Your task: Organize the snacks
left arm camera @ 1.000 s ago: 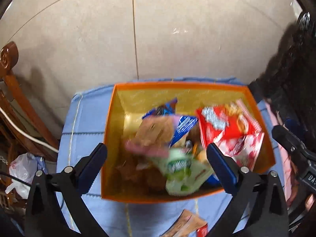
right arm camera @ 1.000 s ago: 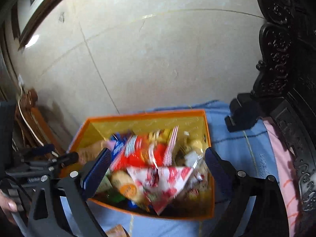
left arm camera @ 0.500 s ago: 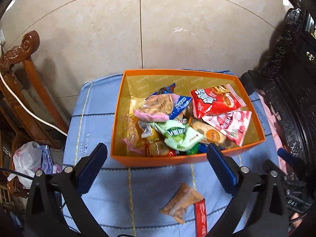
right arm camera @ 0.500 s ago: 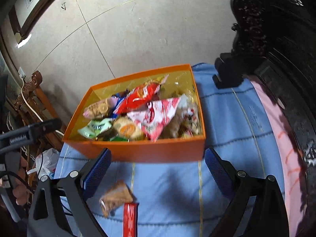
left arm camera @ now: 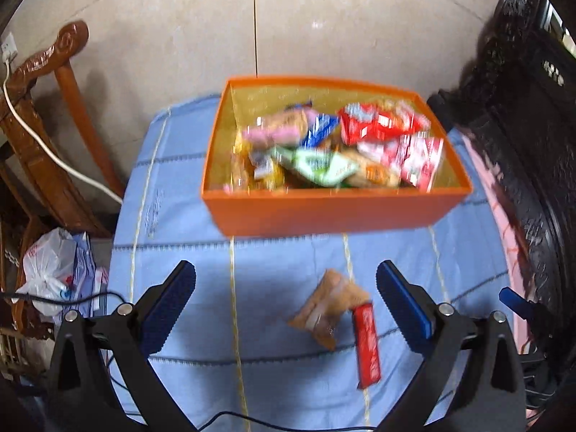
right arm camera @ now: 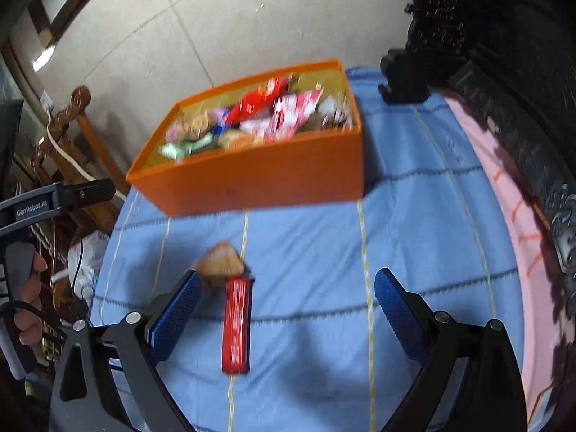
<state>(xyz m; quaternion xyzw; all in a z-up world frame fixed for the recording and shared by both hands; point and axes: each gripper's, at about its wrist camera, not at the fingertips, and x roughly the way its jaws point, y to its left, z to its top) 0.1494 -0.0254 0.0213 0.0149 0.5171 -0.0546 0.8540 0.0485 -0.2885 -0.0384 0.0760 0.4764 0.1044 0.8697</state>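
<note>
An orange box (left arm camera: 324, 212) (right arm camera: 259, 180) filled with several snack packets stands at the far side of a blue cloth (left arm camera: 280, 370) (right arm camera: 414, 252). Two snacks lie loose on the cloth in front of it: a tan packet (left arm camera: 329, 307) (right arm camera: 219, 262) and a long red bar (left arm camera: 367, 345) (right arm camera: 235, 324). My left gripper (left arm camera: 286, 302) hangs open above the cloth, the tan packet between its fingers' lines. My right gripper (right arm camera: 288, 309) is open too, with the red bar below and between its fingers. Neither holds anything.
Dark carved wooden furniture (left arm camera: 532, 115) (right arm camera: 504, 54) borders the right side, with a pink cloth edge (right arm camera: 518, 237) beside it. A brown wooden chair (left arm camera: 46, 115) with a white cable and a white plastic bag (left arm camera: 50, 266) stand at left. A hand (right arm camera: 27, 309) grips the left tool.
Both grippers have pulled back from over the box toward me. The loose tan packet and red bar have come into fuller view between the fingers. Both stay open.
</note>
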